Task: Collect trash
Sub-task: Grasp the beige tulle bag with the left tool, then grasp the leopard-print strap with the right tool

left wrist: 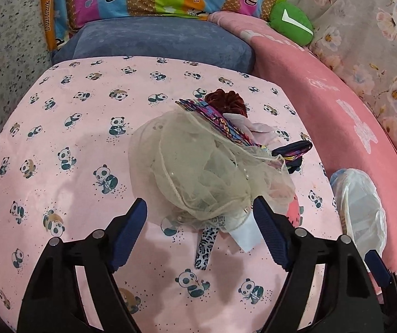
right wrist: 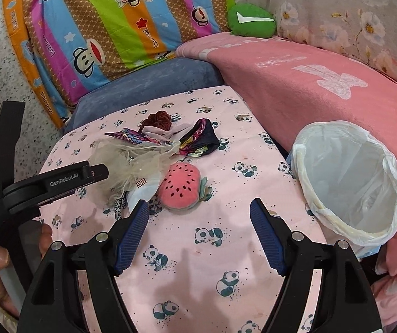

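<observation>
A heap of scraps lies on the pink panda cloth (left wrist: 59, 127): beige netting (left wrist: 198, 166), colourful patterned fabric (left wrist: 226, 122), a dark red scrunchie (left wrist: 229, 101), a leopard-print ribbon (left wrist: 205, 247) and a white slip (left wrist: 247, 231). My left gripper (left wrist: 199, 208) is open, its jaws on either side of the netting's near edge. In the right wrist view the netting (right wrist: 131, 163) sits beside a pink watermelon plush (right wrist: 180, 187). My right gripper (right wrist: 198, 208) is open and empty, just short of the plush. The bin (right wrist: 348, 183) lined with a white bag stands at the right.
The bin also shows at the right in the left wrist view (left wrist: 359, 208). A blue cushion (left wrist: 156, 41), a striped cartoon quilt (right wrist: 101, 27), a pink blanket (right wrist: 323, 83) and a green plush (right wrist: 251, 20) lie behind. The left gripper's body (right wrist: 45, 186) is at the left.
</observation>
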Tool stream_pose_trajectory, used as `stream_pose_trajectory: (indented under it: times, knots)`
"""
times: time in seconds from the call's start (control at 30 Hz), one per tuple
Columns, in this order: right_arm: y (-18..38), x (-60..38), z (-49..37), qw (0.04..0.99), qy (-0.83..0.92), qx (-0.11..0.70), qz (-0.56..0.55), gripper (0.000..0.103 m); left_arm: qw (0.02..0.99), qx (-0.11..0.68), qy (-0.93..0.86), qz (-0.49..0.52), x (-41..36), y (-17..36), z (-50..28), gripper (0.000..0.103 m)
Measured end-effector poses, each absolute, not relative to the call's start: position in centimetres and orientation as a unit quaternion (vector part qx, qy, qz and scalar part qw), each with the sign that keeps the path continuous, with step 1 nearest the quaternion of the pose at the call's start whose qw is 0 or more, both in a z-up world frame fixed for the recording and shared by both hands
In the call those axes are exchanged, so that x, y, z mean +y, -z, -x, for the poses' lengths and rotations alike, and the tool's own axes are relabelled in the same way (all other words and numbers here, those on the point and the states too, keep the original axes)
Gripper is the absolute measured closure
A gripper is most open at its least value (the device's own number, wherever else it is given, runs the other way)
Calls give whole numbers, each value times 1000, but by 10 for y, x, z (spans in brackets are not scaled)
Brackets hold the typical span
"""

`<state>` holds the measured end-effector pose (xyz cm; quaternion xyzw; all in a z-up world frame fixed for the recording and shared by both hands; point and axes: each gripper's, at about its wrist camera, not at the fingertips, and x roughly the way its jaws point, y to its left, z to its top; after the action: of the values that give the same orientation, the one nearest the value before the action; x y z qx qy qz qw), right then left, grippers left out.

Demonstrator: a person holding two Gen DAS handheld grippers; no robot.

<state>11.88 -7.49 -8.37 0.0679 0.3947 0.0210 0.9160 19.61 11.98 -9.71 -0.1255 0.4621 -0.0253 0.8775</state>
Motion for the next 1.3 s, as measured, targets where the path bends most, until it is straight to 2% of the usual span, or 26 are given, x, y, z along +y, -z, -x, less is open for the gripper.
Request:
stream_pose_trajectory:
  times: [0.13,0.2,0.27,0.77,1.23,1.3]
  knots:
    - [90,-69,-130,914,-22,400,-66,31,869,478,39,124,117,110,-213,50]
    - [93,-66,-134,912,-22,403,-66,31,863,487,46,124,117,116,-219,82]
    - [95,-62,-138,912,-23,405,-64,31,859,493,51,129,119,119,-221,98]
    - [96,-17,-139,907,-75,412,-57,31,899,401,27,176,192,40,-164,101]
    - [134,61,-169,881,-147,449,-31,34,902,393,-19,178,245,45,-158,101]
    - [141,66,-177,879,-145,454,-31,38,901,396,-24,178,251,50,-159,101]
